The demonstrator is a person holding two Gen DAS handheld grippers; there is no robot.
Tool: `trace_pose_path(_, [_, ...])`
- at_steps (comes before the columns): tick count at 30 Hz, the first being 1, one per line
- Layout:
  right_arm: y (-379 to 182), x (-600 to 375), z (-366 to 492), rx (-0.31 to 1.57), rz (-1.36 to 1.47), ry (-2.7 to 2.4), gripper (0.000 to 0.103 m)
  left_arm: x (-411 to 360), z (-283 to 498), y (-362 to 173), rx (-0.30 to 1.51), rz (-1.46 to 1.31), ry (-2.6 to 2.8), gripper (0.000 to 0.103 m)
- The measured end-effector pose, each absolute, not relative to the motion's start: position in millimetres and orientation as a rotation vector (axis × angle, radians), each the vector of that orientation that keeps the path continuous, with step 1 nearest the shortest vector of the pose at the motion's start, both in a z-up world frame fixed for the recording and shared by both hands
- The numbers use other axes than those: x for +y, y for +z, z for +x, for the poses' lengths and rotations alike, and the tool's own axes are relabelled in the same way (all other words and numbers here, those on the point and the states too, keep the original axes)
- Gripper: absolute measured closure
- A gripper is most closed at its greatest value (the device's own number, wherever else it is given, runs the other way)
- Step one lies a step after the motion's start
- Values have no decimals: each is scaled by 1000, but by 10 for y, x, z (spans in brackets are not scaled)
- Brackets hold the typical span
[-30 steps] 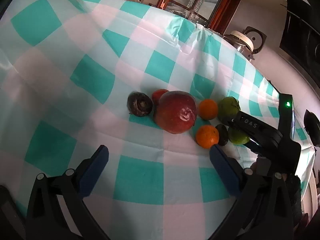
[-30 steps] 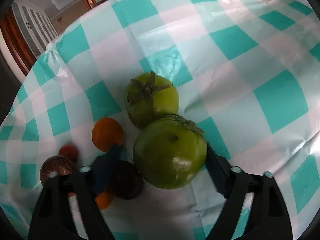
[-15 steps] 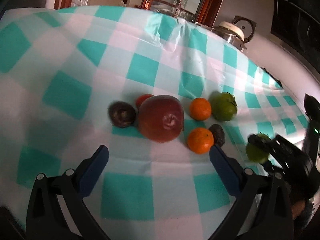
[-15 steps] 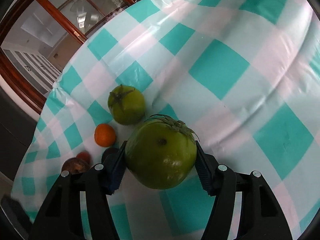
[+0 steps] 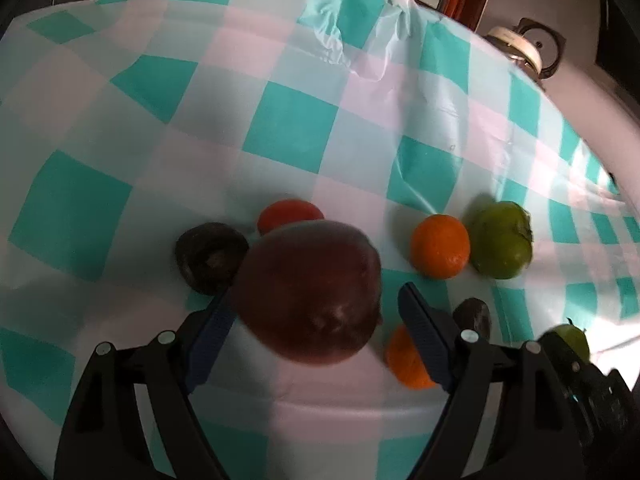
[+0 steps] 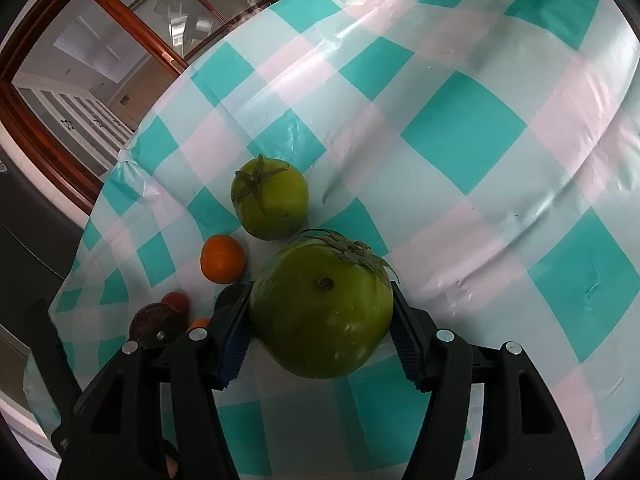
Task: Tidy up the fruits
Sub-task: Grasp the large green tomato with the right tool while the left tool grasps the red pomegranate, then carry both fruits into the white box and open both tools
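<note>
In the left wrist view my left gripper [image 5: 316, 330] is open around a big dark red fruit [image 5: 308, 292] on the checked cloth; the jaws stand beside it with a gap on the right. Around it lie a dark brown fruit [image 5: 210, 256], a small red fruit [image 5: 288, 212], two oranges [image 5: 440, 246] [image 5: 406, 358], a small dark fruit [image 5: 474, 316] and a green tomato [image 5: 502, 246]. In the right wrist view my right gripper [image 6: 320, 340] is shut on a large green tomato [image 6: 322, 308], held above the cloth. A second green tomato [image 6: 270, 198] and an orange [image 6: 222, 258] lie beyond.
The teal, pink and white checked tablecloth [image 5: 292, 136] covers the whole table. A rice cooker [image 5: 520, 46] stands past the far right edge. A wood-framed glass door [image 6: 120, 52] is behind the table. The right gripper with its tomato shows at the lower right of the left view [image 5: 572, 344].
My right gripper closed on the large green tomato and lifted it away from the group. My left gripper moved forward until its jaws straddle the big dark red fruit.
</note>
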State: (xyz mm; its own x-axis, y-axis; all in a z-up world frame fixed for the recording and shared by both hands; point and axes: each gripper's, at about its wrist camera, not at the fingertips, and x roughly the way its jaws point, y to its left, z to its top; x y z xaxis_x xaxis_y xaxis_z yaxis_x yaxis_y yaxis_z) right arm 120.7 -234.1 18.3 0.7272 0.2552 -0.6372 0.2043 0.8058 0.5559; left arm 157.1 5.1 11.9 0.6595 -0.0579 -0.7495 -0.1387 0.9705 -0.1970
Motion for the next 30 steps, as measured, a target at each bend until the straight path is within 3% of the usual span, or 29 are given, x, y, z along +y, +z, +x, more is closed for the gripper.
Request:
trace_pose_path(1, [178,-2344,1210,771,652,31,41,29,1592,111,856,-241,56,21])
trace_pose_path(4, [173,-2352,1216,767,657,33,41,33,1609,79,865,-231,98,38])
trace_pose_path(6, [175,-2349,1221,759,651,38,41,81,1595,73,860,-254,87,41])
trace_pose_path(22, [184,-2401,1183,720,648,39,41,447,516,78,831,-317,64,42])
trace_pose_path(30, [244,-2389,1099,684,614,13,41,478,421,121,821,-333,40,42])
